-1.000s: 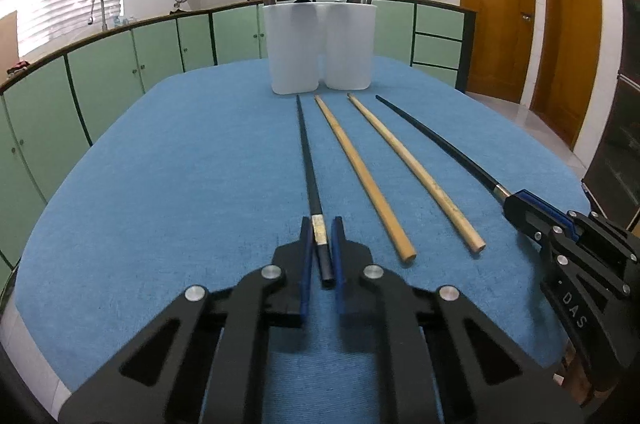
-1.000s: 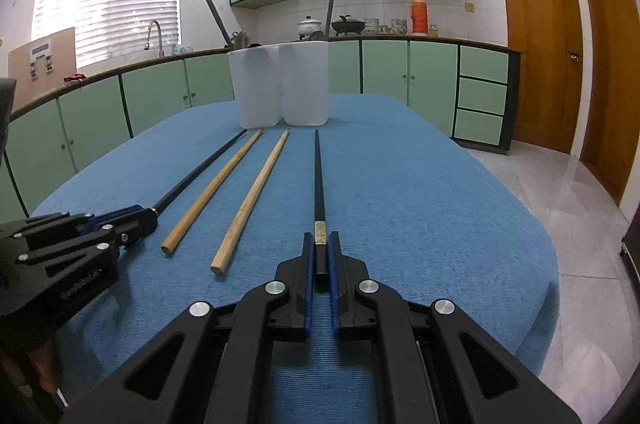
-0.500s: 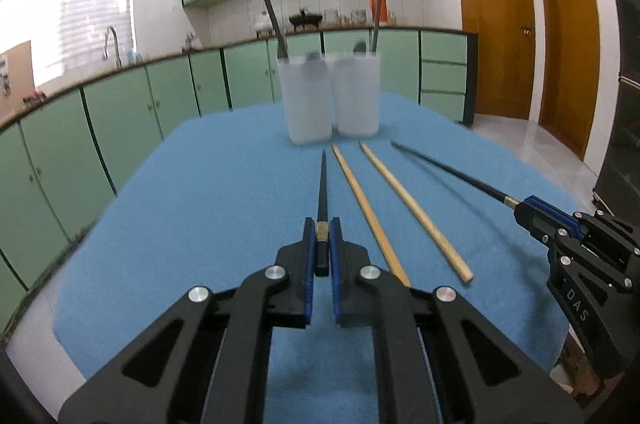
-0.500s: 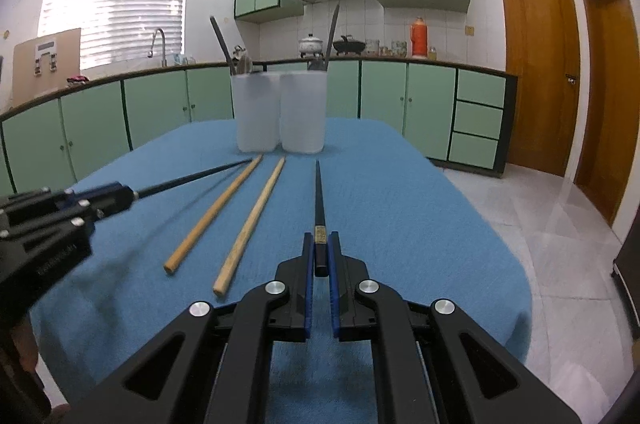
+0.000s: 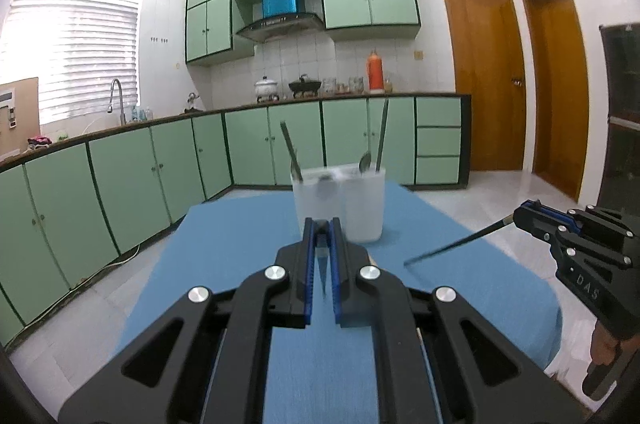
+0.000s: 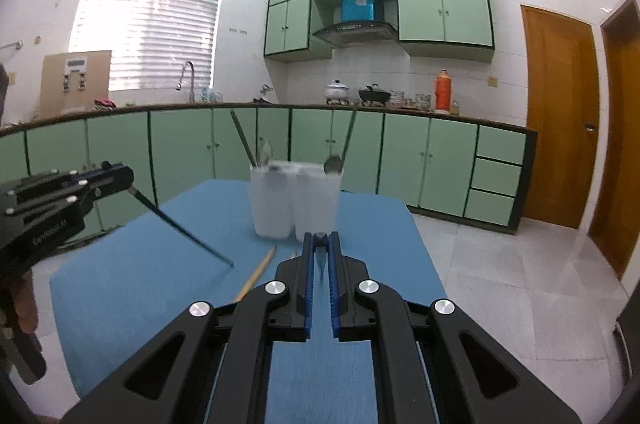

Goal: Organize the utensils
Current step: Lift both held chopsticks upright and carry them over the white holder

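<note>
My left gripper (image 5: 322,226) is shut on the thick end of a black chopstick (image 5: 322,266), which shows foreshortened between the blue pads. My right gripper (image 6: 320,238) is shut the same way on a second black chopstick (image 6: 320,260). Both are raised above the blue table (image 5: 240,244). From the side, the left gripper (image 6: 116,179) has its stick (image 6: 184,228) sloping down towards the table, and the right gripper (image 5: 520,216) has its stick (image 5: 452,246) doing likewise. Two wooden chopsticks (image 6: 260,270) lie on the cloth. Two white cups (image 5: 340,203) with metal utensils (image 5: 380,135) in them stand ahead.
Green kitchen cabinets (image 5: 120,183) run along the far wall behind the table, with a sink tap (image 5: 114,95) and pots on the counter. Wooden doors (image 5: 484,75) are at the right. Tiled floor (image 6: 520,264) surrounds the table. A person's hand (image 6: 24,304) holds the left gripper's handle.
Both grippers have risen from the table, each lifting its black chopstick off the cloth. The cups now sit lower in both views, and the wooden chopsticks stay on the table.
</note>
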`<action>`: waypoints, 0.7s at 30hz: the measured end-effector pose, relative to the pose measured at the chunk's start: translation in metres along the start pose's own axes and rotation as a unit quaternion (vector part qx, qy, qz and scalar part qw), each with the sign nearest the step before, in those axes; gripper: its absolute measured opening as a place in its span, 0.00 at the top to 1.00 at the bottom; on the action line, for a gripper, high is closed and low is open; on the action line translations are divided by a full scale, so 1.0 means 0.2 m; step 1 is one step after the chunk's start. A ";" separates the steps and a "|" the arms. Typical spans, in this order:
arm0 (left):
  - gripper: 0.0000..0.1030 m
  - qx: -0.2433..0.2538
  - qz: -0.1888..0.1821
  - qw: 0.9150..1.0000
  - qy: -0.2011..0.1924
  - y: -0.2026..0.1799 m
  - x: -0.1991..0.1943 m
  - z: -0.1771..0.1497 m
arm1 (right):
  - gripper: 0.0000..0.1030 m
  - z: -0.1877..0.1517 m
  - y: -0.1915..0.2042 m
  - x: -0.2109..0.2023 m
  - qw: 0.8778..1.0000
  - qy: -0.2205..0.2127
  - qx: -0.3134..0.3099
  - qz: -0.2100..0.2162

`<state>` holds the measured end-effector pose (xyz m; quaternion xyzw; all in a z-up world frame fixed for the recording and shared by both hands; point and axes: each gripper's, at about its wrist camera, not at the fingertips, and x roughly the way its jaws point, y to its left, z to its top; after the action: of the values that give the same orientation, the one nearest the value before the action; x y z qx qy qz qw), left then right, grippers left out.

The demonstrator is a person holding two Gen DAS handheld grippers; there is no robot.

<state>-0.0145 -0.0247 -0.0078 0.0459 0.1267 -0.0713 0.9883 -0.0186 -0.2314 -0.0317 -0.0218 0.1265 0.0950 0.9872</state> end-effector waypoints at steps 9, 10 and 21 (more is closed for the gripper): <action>0.94 -0.007 -0.020 1.000 -0.020 0.02 0.02 0.17 | 0.93 0.26 -0.09 0.08 0.998 0.019 0.023 0.046; 0.94 -0.008 -0.022 0.999 -0.021 0.02 0.03 0.18 | 0.93 0.29 -0.10 0.09 0.998 0.019 0.021 0.048; 0.94 -0.014 -0.039 0.999 -0.035 0.06 0.09 0.31 | 0.93 0.48 -0.12 0.18 0.997 0.033 0.001 0.076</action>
<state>0.0200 -0.0223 0.0477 0.0249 0.0951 -0.1092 0.9891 0.0432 -0.2423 0.0536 -0.0138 0.1604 0.1684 0.9725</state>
